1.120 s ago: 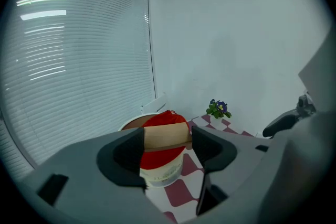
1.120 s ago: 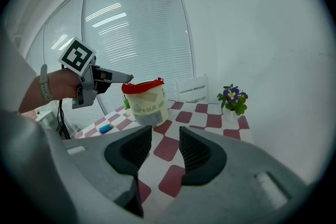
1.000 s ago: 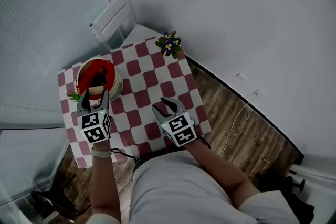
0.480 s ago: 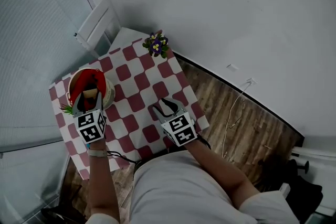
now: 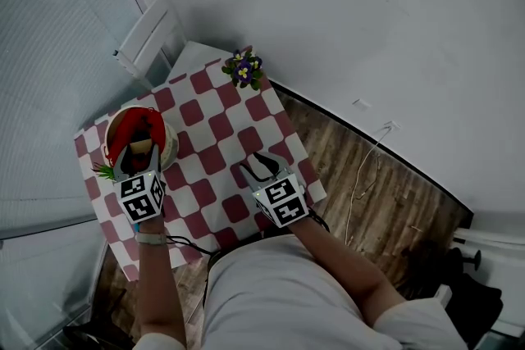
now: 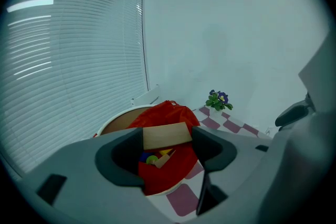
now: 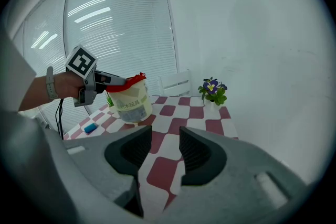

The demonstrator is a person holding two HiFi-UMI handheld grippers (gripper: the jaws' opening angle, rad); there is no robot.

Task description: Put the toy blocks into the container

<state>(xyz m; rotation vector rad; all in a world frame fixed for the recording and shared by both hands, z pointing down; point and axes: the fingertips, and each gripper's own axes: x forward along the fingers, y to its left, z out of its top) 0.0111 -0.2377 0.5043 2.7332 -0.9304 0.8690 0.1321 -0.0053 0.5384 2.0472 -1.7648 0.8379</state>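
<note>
My left gripper is shut on a flat pale wooden block, held over the near side of the container. That container is a cream bucket lined with a red bag, and small blue, yellow and green blocks lie inside it. In the right gripper view the bucket stands on the table with the left gripper at its rim. A small blue block lies on the cloth to the bucket's left. My right gripper hangs open and empty over the table's near right part.
The table wears a red and white checked cloth. A potted purple flower stands at its far corner, a white chair behind it. A green sprig lies beside the bucket. Wooden floor runs to the right.
The head view has shifted, so the table sits further left in the picture. The left gripper stays over the bucket with the block, and the right gripper has hardly moved.
</note>
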